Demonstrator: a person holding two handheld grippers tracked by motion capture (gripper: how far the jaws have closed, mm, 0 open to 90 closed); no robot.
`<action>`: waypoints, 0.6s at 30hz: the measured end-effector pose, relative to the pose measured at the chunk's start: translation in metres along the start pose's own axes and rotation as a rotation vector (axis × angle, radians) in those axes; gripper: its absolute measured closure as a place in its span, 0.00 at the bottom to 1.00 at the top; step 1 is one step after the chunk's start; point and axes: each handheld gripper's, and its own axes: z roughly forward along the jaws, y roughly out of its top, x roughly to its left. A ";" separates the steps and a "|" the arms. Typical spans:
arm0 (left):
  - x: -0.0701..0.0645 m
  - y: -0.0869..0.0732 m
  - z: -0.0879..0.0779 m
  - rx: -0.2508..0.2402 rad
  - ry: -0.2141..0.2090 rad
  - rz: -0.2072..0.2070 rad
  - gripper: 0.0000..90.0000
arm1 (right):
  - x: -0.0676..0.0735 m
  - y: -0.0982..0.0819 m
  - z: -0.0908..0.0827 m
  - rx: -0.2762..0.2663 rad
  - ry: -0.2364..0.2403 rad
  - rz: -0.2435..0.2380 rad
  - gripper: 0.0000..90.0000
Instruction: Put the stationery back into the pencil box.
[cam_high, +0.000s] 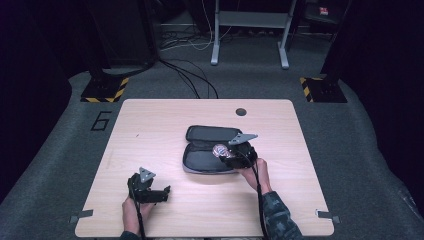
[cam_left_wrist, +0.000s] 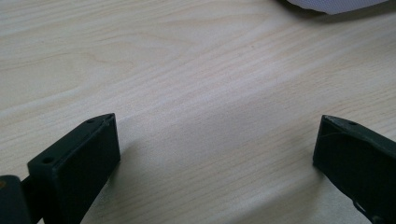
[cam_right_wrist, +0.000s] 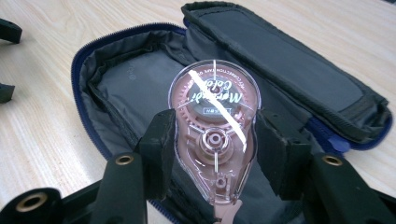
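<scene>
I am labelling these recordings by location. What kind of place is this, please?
Probably a lab or recording studio, not a home: a lone wooden table on grey carpet, hazard-striped stand bases, loose floor cables, dark curtains around.

My left gripper (cam_left_wrist: 215, 154) is low over the light wooden table top (cam_left_wrist: 196, 70), and I can see its two black blocky jaws coming up from the bottom. One jaw is at the left, the other is at the right, and they stand far apart. There is nothing but bare wood between them. Each jaw throws a soft shadow on the wood. Far off, at the top right edge, a bit of a pale grey thing (cam_left_wrist: 336, 4) peeks in; I cannot tell what it is.
</scene>
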 end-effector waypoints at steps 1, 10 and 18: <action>0.000 0.000 0.000 0.000 0.000 0.000 0.01 | -0.001 0.000 0.002 -0.004 0.001 -0.013 0.55; 0.000 0.000 0.000 0.000 0.000 -0.001 0.01 | 0.001 0.002 0.024 0.039 0.015 -0.017 0.55; 0.000 0.000 0.000 0.000 0.000 0.000 0.01 | 0.003 0.002 0.039 0.108 0.014 -0.008 0.55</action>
